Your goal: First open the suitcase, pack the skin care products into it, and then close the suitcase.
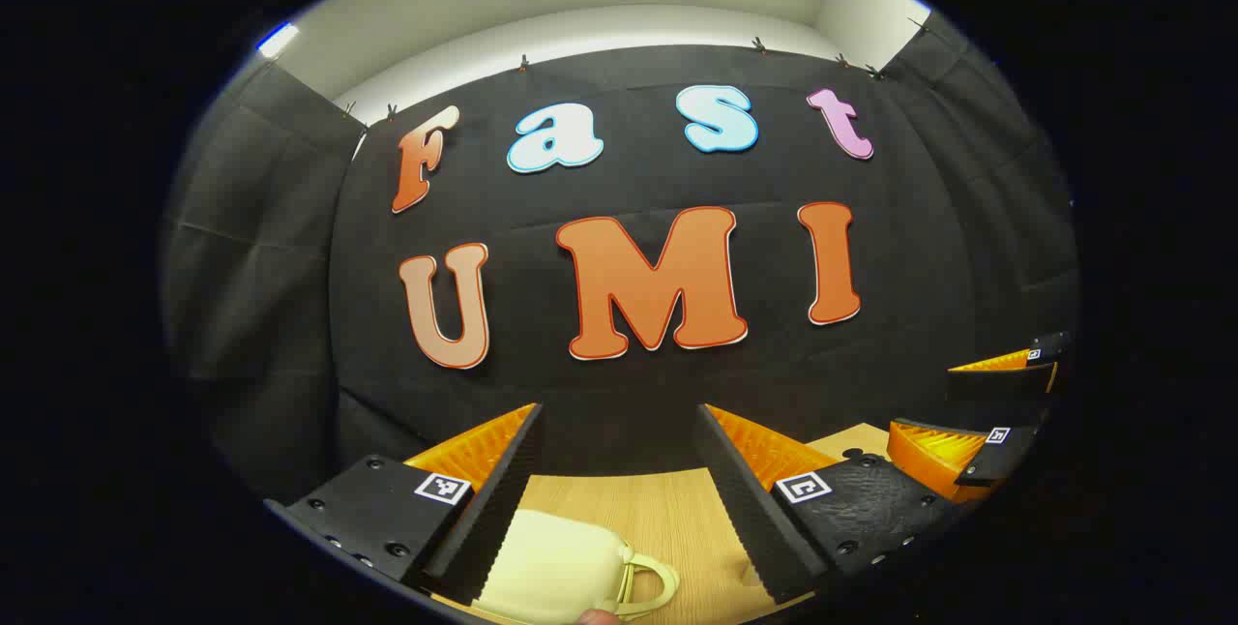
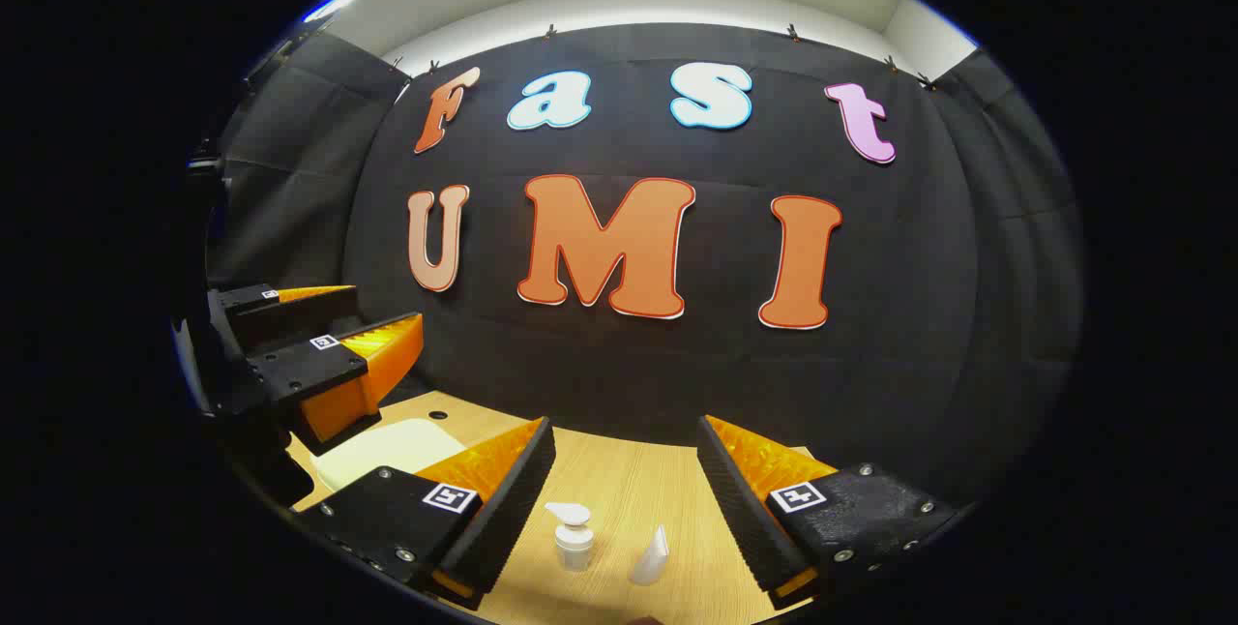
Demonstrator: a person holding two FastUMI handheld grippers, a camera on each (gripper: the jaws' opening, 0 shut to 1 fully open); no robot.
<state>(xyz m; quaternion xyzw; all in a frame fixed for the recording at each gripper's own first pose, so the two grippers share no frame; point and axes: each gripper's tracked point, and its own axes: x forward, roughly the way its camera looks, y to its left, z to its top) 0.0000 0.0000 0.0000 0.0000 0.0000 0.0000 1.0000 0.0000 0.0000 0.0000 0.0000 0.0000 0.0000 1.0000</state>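
Suitcase (image 1: 556,567), pale and closed, lies on the wooden table (image 1: 677,509) under the left gripper (image 1: 619,470); both it and the right gripper (image 2: 627,480) have jaws spread. Pump bottle (image 2: 573,538) and tube (image 2: 650,557) stand close together, so a careless reach could topple them.

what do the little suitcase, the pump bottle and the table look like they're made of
Suitcase: pale cream, smooth with a soft sheen, probably moulded plastic or faux leather. Pump bottle: white, opaque, likely plastic. Table: light wood grain, matte, possibly laminate.
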